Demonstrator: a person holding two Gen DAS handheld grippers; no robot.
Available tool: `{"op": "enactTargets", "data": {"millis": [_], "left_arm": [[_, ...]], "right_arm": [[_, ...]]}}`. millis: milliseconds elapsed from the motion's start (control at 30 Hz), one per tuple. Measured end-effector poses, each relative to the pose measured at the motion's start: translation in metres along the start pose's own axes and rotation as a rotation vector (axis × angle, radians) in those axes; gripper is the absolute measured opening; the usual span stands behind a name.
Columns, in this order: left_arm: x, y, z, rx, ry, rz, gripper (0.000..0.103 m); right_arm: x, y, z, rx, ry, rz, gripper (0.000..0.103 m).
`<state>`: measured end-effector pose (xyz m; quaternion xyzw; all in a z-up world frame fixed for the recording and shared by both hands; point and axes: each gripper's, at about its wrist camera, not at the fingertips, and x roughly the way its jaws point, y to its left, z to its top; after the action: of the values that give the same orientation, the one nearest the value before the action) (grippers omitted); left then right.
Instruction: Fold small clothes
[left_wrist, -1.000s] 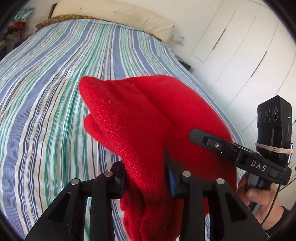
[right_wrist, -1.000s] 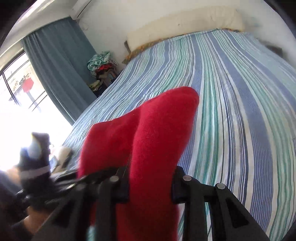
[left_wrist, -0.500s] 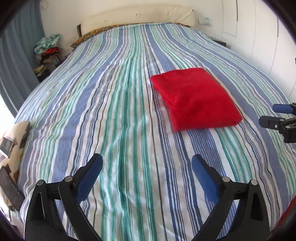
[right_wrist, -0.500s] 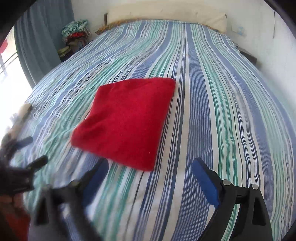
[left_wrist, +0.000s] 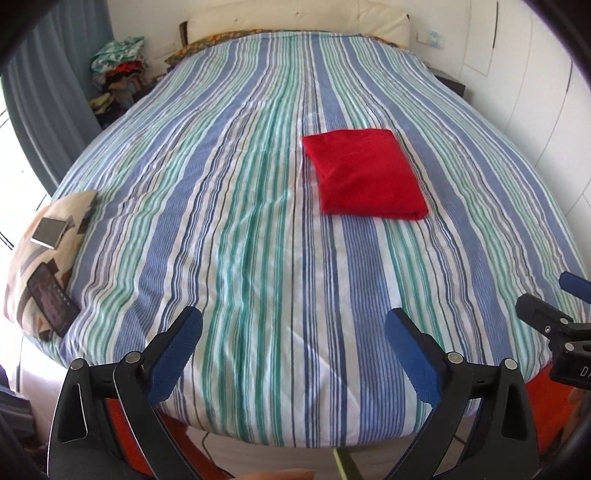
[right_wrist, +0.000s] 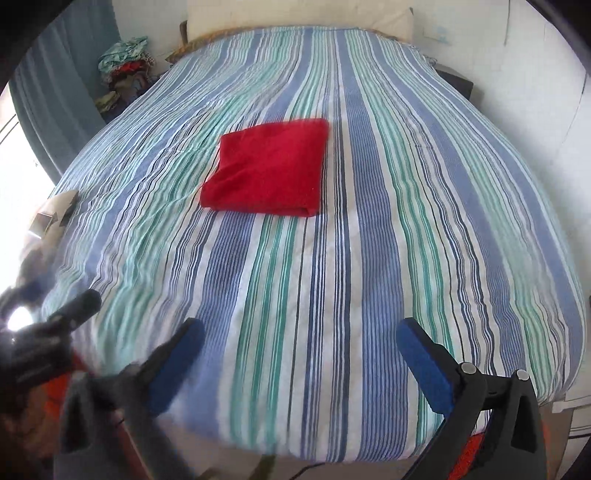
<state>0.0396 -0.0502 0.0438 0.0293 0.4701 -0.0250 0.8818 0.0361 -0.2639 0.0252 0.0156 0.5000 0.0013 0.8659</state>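
Pillow (left_wrist: 48, 254): a patterned pillow sits at the far left corner of the bed. Two flat things lie on top of it. They look like a phone (left_wrist: 51, 301) and a small silver box (left_wrist: 50, 232), but it is hard to be sure.

Clothes pile (left_wrist: 118, 70): a heap of mixed clothes sits by the wall, past the left side of the bed, next to the blue curtain (left_wrist: 44, 96).

Left gripper (left_wrist: 293, 328): its jaws are wide open and hold nothing. It hangs over the near edge of the bed, well apart from the red cloth.

Bed (left_wrist: 236, 206): a big striped cover in blue, green and white. It has soft wrinkles in the middle.

Red cloth (left_wrist: 365, 173): folded into a neat flat block. It lies on the bed a bit right of the middle, out past both grippers. Nothing touches it.

Right gripper (right_wrist: 301, 330): its jaws are wide open too, and empty. It is near the foot of the bed. Its left side looks blurry in the right view.

How far along: the red cloth looks done. No other small cloth is on the bed to fold.

What could go wrong: if a gripper reaches back and bumps the red cloth, the soft top layer could slide and the fold could come open. The cover is wrinkly, so a tug on it could shift the red cloth. A wide swing on the left could knock the phone off the pillow.
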Motion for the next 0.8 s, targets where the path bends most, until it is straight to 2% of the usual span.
{"op": "enactTargets", "data": {"millis": [133,267,800], "left_arm": [[-0.015,0.001,0.000,-0.024,-0.005,-0.014,0.100],[-0.028,-0.002,0.001,-0.002,-0.035,0.009,0.100],[-0.042,-0.013,0.002,0.013,-0.060,0.018,0.100]], "right_arm": [[-0.030,0.003,-0.002,-0.018,-0.021,-0.008,0.102],[-0.046,0.012,-0.003,-0.047,-0.040,-0.008,0.102],[-0.061,0.020,-0.007,-0.069,-0.076,-0.039,0.102]]}}
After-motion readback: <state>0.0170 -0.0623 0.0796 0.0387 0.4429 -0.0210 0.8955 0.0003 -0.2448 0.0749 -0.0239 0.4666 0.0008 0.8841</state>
